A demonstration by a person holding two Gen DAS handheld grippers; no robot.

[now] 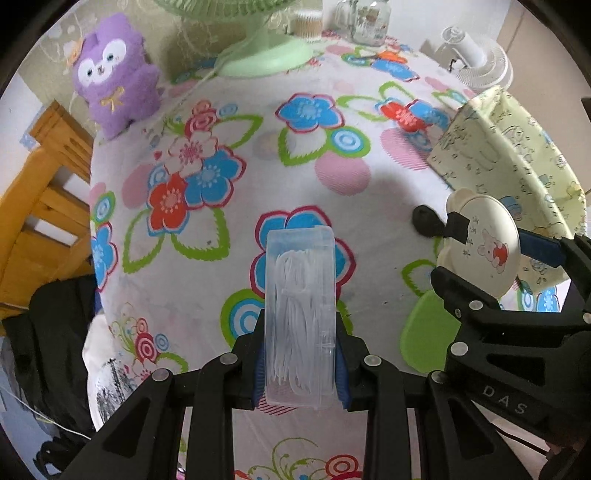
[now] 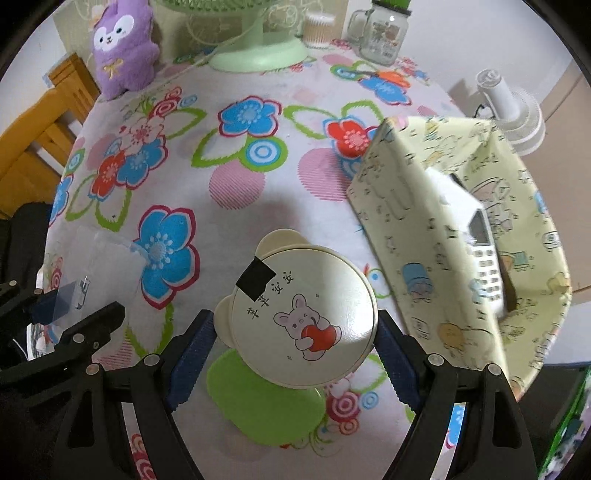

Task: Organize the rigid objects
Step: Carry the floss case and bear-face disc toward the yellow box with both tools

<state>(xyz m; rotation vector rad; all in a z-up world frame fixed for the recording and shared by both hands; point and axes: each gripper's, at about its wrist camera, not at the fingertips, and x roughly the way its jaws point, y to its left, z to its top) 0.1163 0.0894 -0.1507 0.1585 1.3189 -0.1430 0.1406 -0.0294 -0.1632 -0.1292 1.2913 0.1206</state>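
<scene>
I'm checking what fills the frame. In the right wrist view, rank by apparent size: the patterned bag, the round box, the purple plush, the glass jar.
1. Patterned bag, by far the largest.
2. Round box, though it sits nearest the camera, which inflates it.
3. Purple plush.
4. Glass jar, far off, partly cut by the frame edge.

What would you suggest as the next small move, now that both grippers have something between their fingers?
Probably carry the round cream case in the right gripper over to the open fabric storage box on its right and release it inside. A remote already lies in there, so it looks like the collecting spot. The left gripper could follow with its clear floss-pick box.
</scene>
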